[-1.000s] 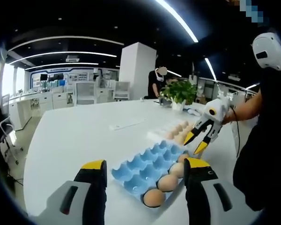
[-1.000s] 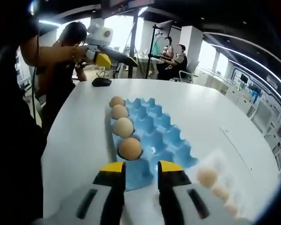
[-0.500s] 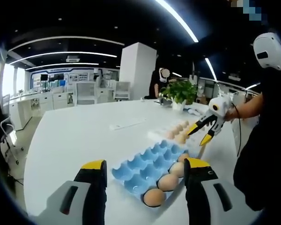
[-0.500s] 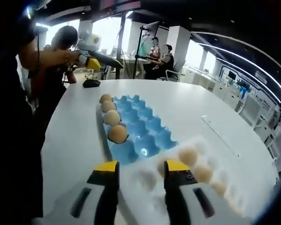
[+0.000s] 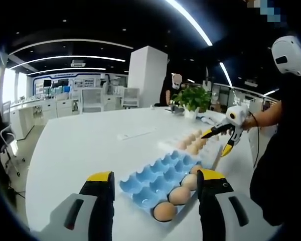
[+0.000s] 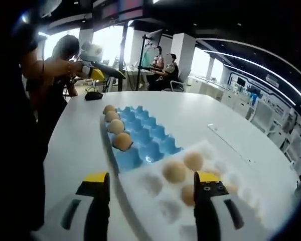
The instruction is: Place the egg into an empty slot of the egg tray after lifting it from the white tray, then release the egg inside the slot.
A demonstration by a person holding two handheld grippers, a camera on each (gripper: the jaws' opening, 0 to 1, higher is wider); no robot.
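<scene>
Brown eggs (image 6: 174,171) sit in the cups of a white tray (image 6: 160,201) on a white counter (image 6: 80,135). In the right gripper view, the right gripper (image 6: 151,185) hangs over this tray with its yellow-tipped jaws spread wide, holding nothing, and the eggs lie between and just beyond the jaw tips. Just beside the white tray is a blue egg tray (image 6: 140,143) with four eggs along one edge row (image 6: 113,126); its other slots are bare.

In the left gripper view, the left gripper (image 5: 155,181) is also open and empty, hovering above the blue egg tray (image 5: 158,179). The right gripper (image 5: 222,140) appears beyond it, over the white tray (image 5: 190,144), held by a person's hand (image 5: 252,120). A potted plant (image 5: 193,99) stands at the far end of the counter (image 5: 80,145).
</scene>
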